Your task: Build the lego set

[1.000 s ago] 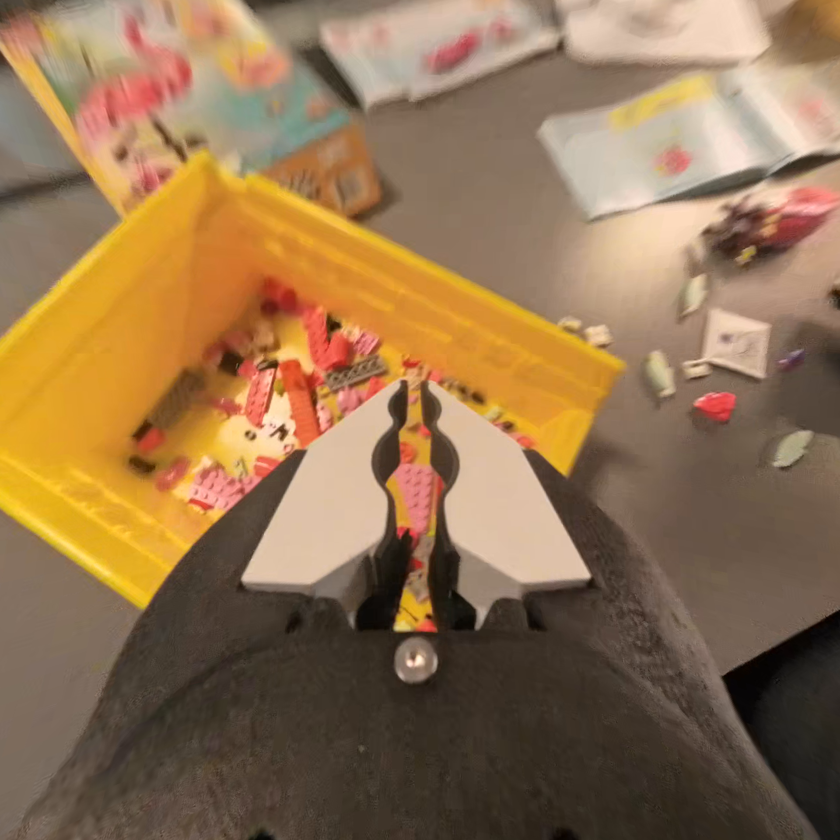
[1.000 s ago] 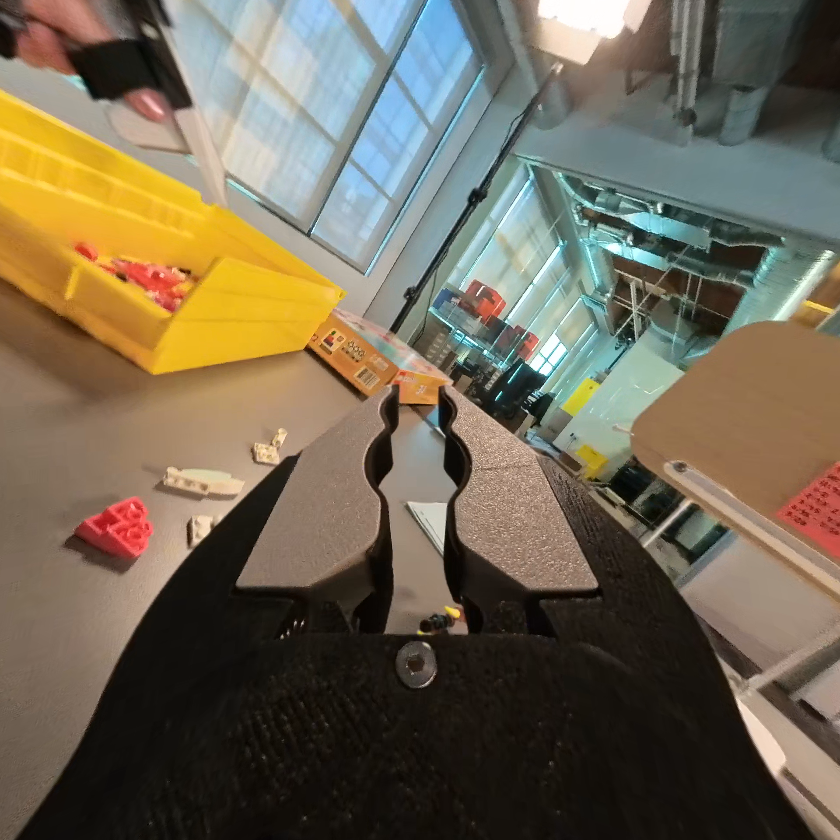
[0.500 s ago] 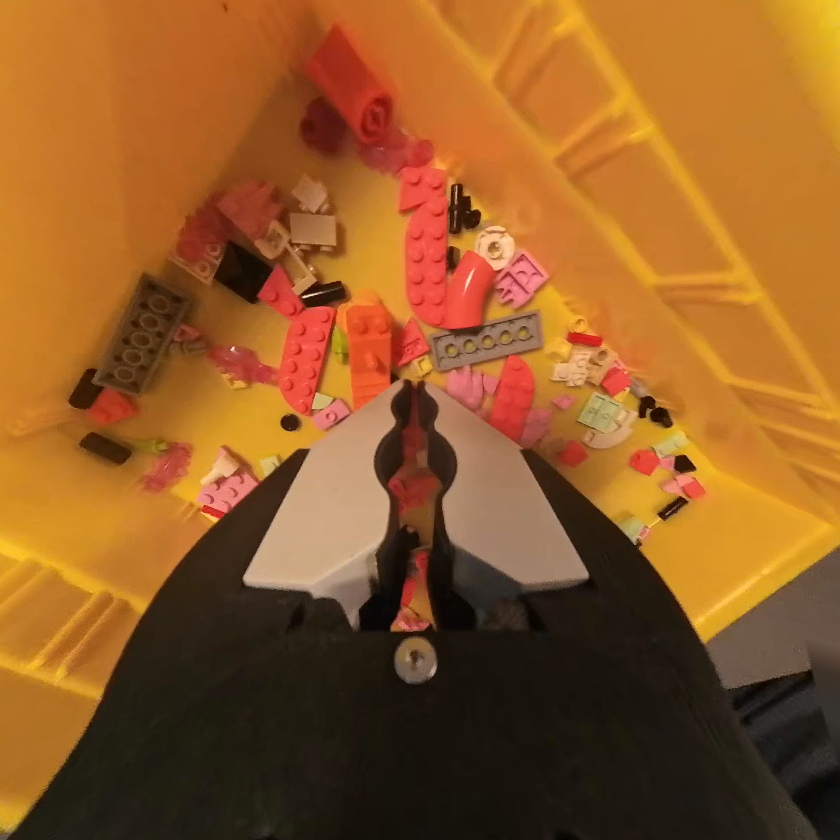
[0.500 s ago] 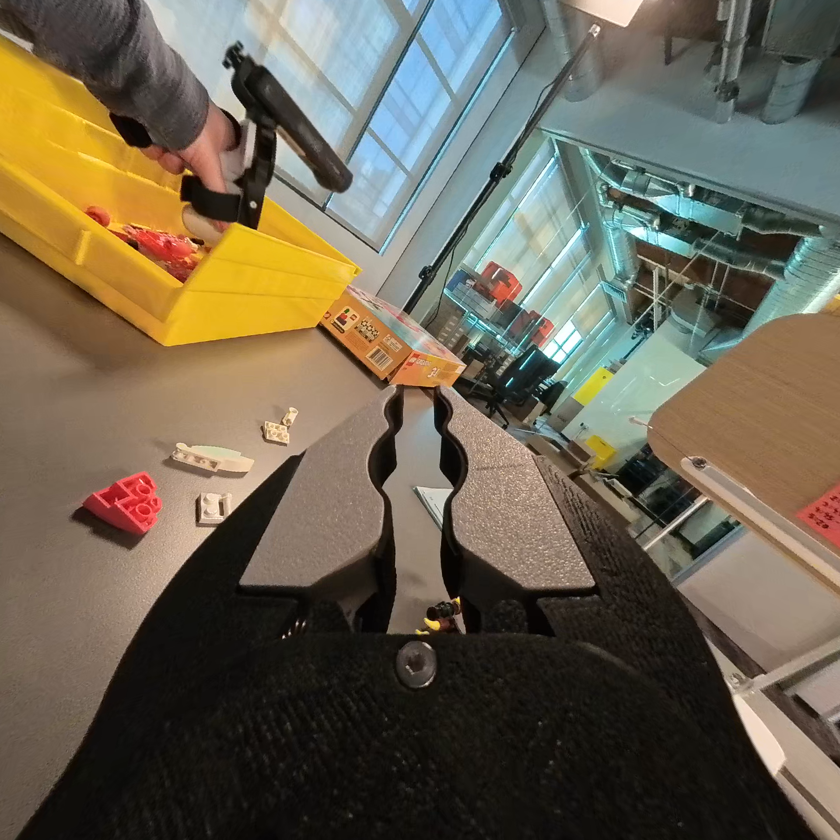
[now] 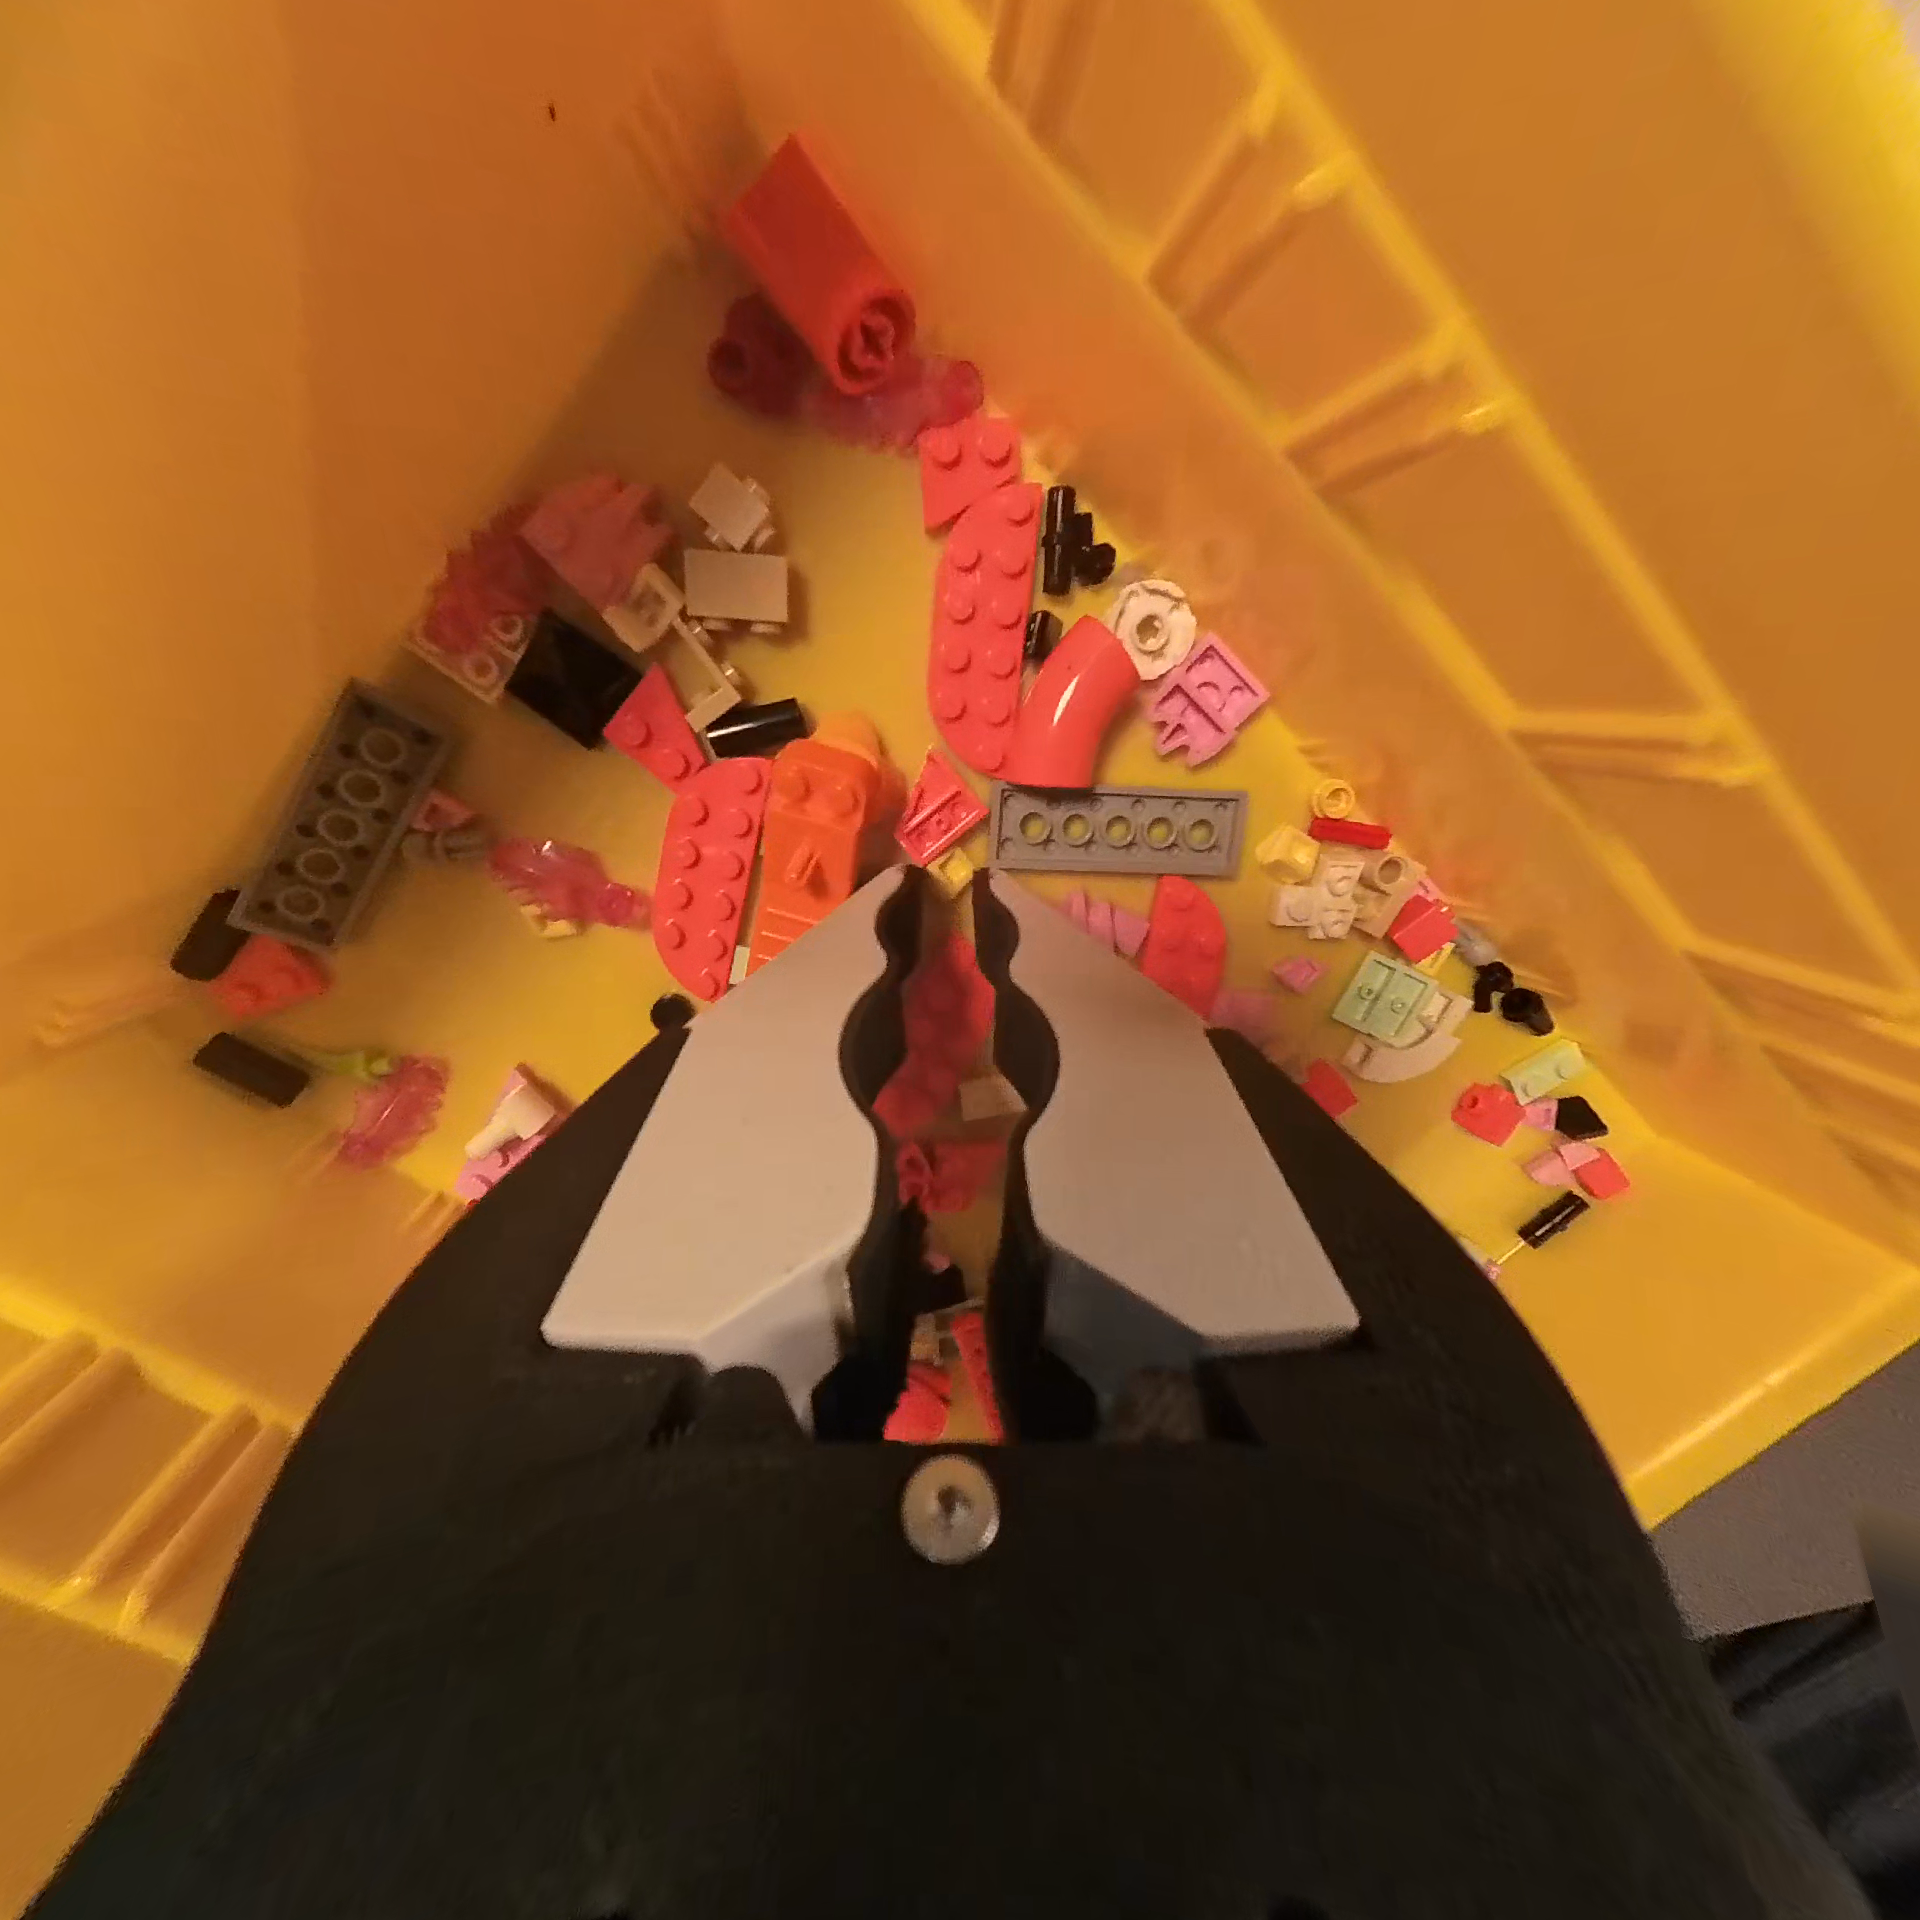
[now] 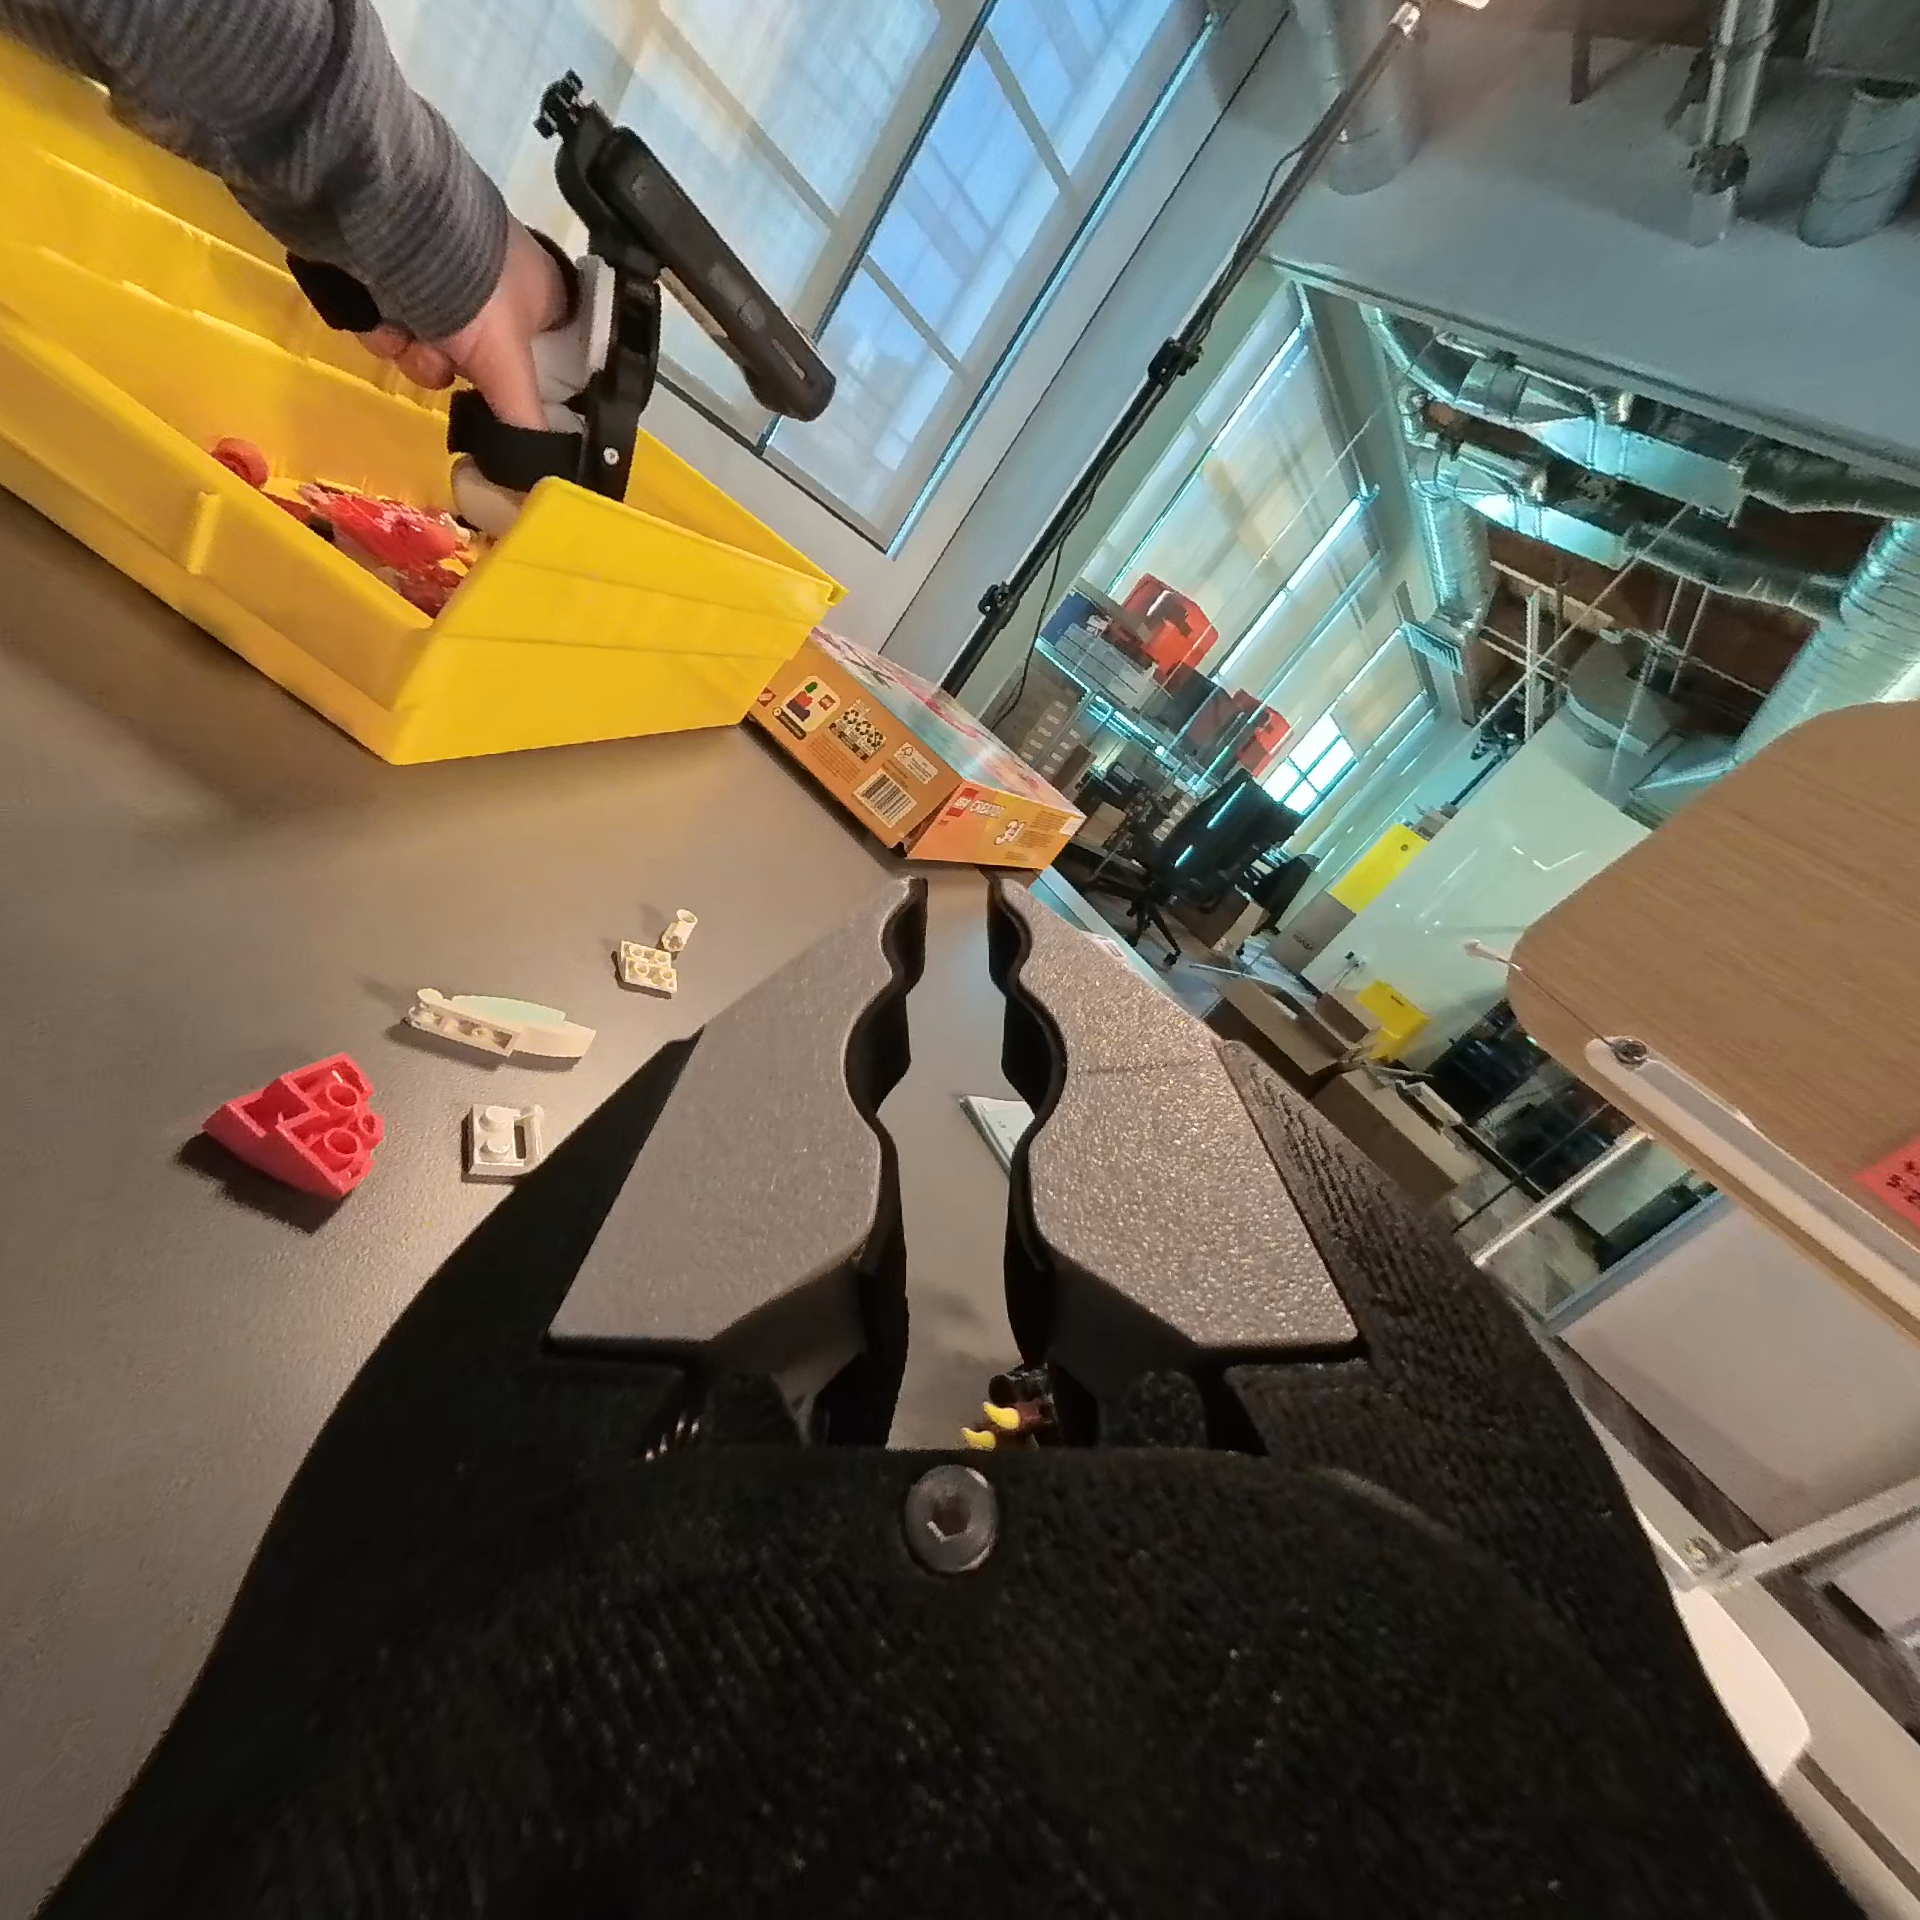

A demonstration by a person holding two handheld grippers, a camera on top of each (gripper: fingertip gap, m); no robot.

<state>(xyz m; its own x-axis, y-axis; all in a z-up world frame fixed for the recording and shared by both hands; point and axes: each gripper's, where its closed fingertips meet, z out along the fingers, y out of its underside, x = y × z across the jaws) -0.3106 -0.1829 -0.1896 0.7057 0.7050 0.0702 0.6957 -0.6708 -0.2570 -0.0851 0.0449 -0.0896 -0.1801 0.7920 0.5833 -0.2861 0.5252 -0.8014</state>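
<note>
Yellow bin (image 5: 1558, 520): my left tool (image 5: 943, 883) hangs narrowly parted above its bricks (image 5: 977, 634); my right tool (image 6: 956, 894), narrowly parted, grips nothing above the counter (image 6: 312, 831).

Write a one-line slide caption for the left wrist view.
Left gripper, grey fingers slightly parted and empty, deep inside a yellow plastic bin over loose red, pink and grey toy bricks.
</note>
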